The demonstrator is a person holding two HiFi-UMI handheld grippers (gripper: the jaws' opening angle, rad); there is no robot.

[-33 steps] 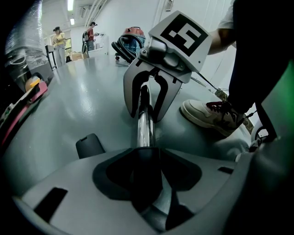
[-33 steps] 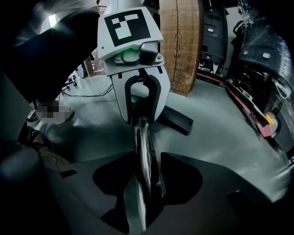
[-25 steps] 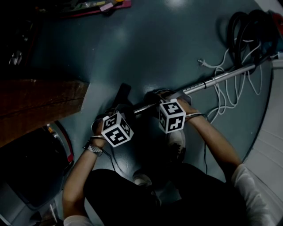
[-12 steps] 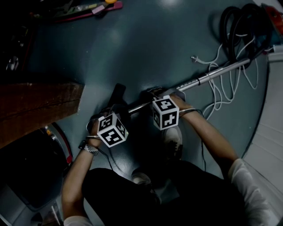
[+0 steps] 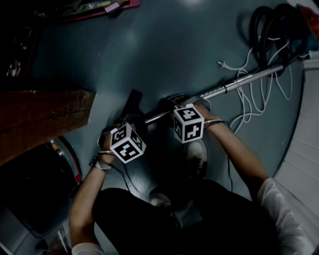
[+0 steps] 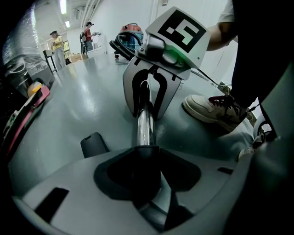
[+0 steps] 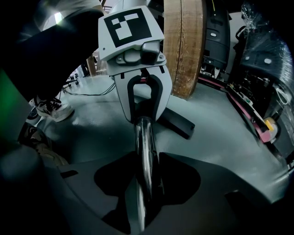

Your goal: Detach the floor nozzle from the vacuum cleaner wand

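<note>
The chrome wand (image 5: 239, 82) lies slanted over the grey floor, from upper right down to the middle of the head view. Its lower end enters the dark neck (image 6: 143, 158) of the black floor nozzle (image 5: 133, 101), which rests on the floor. My left gripper (image 5: 124, 123) grips that neck, its jaws still closing around the collar. In the left gripper view the tube (image 6: 145, 124) runs on to my right gripper (image 6: 149, 92). A short way up the wand my right gripper (image 5: 175, 107) is shut on the chrome tube (image 7: 143, 137). The nozzle (image 7: 180, 122) shows beyond the left gripper (image 7: 140, 98).
A wooden bench (image 5: 45, 117) stands at the left. The coiled black hose (image 5: 271, 30) and a loose white cable (image 5: 249, 99) lie at the upper right. The person's shoes (image 5: 197, 154) are just below the wand. Tools (image 5: 99, 7) lie along the top edge. Two people (image 6: 57, 43) stand far off.
The head view has shifted a little. Both grippers stay where they were on the wand and the nozzle neck.
</note>
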